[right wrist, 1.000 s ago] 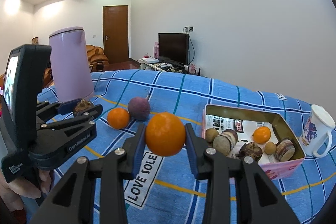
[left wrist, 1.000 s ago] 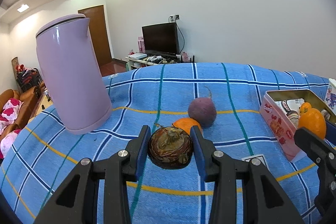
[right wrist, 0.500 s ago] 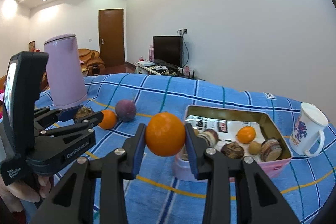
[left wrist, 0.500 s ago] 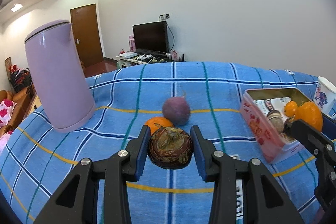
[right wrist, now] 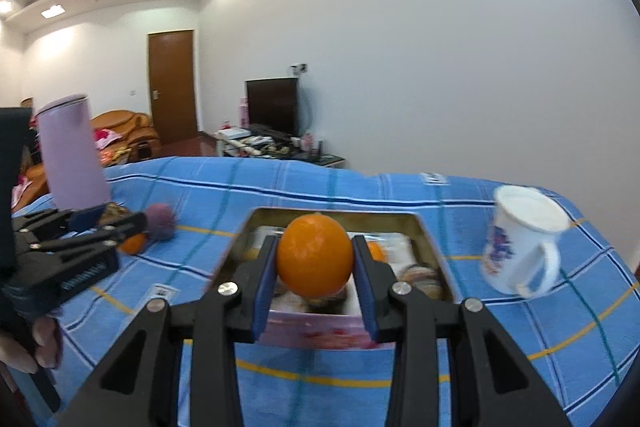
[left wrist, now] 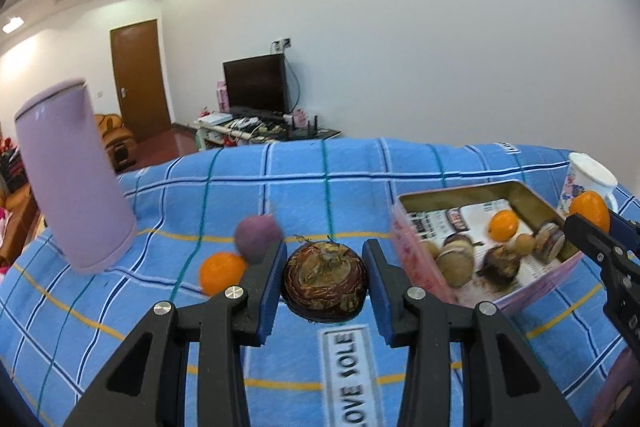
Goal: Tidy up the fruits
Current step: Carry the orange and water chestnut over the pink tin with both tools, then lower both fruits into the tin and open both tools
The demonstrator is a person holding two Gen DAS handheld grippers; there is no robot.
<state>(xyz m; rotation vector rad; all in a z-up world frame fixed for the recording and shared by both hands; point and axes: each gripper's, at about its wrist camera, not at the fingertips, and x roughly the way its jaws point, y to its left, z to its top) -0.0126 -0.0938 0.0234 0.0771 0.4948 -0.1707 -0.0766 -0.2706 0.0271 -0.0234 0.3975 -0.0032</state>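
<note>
Presently, the right tongs (right wrist: 315,263) clamp an orange (right wrist: 315,254) above the tin (right wrist: 425,233) for release, while the left tongs (left wrist: 325,277) grip a mangosteen (left wrist: 325,279), tin at 3 o'clock.

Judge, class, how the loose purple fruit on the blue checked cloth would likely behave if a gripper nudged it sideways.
The purple fruit looks nearly round, so it would probably roll rather than slide. It sits close beside the loose orange, so a nudge that way would likely bump it. The soft-looking cloth may slow it.
</note>
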